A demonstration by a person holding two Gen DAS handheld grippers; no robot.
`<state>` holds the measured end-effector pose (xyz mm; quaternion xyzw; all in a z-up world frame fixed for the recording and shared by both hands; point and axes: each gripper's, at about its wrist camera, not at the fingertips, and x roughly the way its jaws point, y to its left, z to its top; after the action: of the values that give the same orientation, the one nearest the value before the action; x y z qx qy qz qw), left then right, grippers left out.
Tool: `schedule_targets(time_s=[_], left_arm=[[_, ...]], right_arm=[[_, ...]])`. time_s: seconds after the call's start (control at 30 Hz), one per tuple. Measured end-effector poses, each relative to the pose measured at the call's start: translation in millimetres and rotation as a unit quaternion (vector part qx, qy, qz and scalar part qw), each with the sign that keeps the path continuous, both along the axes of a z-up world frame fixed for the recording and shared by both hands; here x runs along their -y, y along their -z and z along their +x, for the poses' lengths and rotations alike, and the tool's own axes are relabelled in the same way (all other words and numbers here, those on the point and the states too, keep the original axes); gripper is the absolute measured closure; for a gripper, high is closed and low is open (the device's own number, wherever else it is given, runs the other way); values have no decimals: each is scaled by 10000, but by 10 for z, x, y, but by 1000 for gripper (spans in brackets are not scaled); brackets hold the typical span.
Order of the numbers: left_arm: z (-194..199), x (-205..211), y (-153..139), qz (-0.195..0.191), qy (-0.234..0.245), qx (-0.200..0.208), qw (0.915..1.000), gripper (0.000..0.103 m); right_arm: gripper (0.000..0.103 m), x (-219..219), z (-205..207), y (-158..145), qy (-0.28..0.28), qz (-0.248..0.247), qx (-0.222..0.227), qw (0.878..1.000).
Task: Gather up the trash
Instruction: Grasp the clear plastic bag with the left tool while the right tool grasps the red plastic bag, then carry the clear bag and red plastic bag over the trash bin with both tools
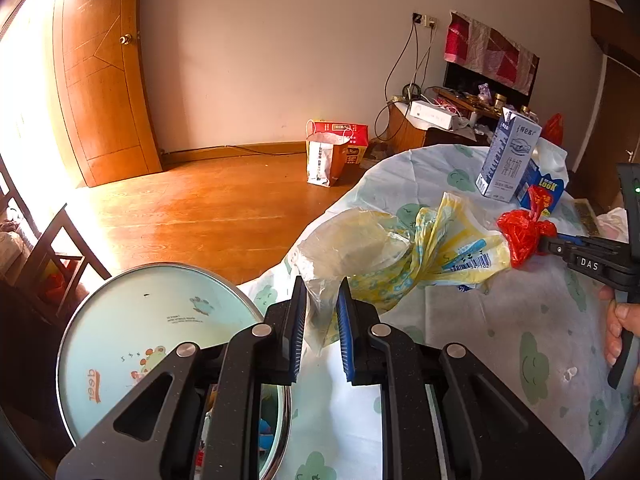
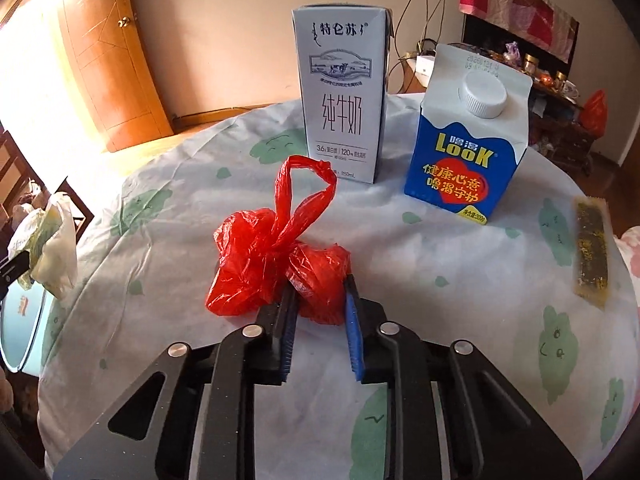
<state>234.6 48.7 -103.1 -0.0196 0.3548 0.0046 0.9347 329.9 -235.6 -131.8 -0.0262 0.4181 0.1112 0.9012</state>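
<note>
Nearest to the right tool (image 2: pixel 318 312) lies the crumpled red plastic bag with a knotted handle loop (image 2: pixel 276 264), resting on the tabletop covered by a white cloth printed with green clouds (image 2: pixel 460 300). The tool's two fingers straddle the right-hand lobe of the bag: the black finger (image 2: pixel 286 320) presses into the fold between the two lobes and the blue-padded finger (image 2: pixel 354 320) sits against the lobe's outer right side. The jaws are partly closed around that lobe, and it looks gripped, though the bag's weight appears to be on the cloth. The bag lies straight ahead of this tool, its bulk spread left to right across the fingers and its handle loop rising away toward the cartons.

The left tool (image 1: pixel 322 320) is off to the left, clamped on a crumpled clear and yellow plastic wrapper with a barcode (image 1: pixel 400 252). It holds the wrapper at the tabletop's edge, just beside the round pale-green bin with a metal rim (image 1: pixel 160 320) that sits lower and to the left.

So the right hand is plainly the nearer one to the red bag, and the bin lies well off to its left, past the left tool.

Farther back stand a tall white milk carton (image 2: pixel 340 100) and a blue and white capped carton (image 2: pixel 468 140), both upright, apart from the bag. A flat brownish sachet (image 2: pixel 592 252) lies to the far right.
</note>
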Motion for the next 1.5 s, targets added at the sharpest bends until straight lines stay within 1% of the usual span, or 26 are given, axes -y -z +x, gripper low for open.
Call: schedule_targets(time_s=[0.13,0.2,0.37,0.53,0.67,0.83,1.07,1.5], left_arm=[[-209,-53,-116,79,-48,135,9999,88],[-312,-110,-149,91,-118,177,9997,88],[-548,-215,-197,166,-236,232,9993,88],[-758,-368,-201,203,-350,229,9989,88],[-883,-498,-171,251,-443,198,9985,88],[-1016,-645,-123,306,-575,144,9978,88],[-1099,-788,-79,379,-727,95,9966,88],[-1239,-980,-125,451,-849,162,9952,88]], right_arm=[[84,-82,-305,-179,-126,56,337,9993],[84,-55,-483,-217,-186,88,482,9986],[84,-189,-908,-378,-390,181,795,9959],[84,-366,-1155,-524,-512,310,962,9936],[84,-584,-1378,-566,-675,254,1090,9914],[84,-775,-1475,-538,-793,222,1135,9901],[84,-1043,-1571,-483,-1032,139,1176,9876],[84,-1385,-1634,-486,-1376,41,1206,9831]])
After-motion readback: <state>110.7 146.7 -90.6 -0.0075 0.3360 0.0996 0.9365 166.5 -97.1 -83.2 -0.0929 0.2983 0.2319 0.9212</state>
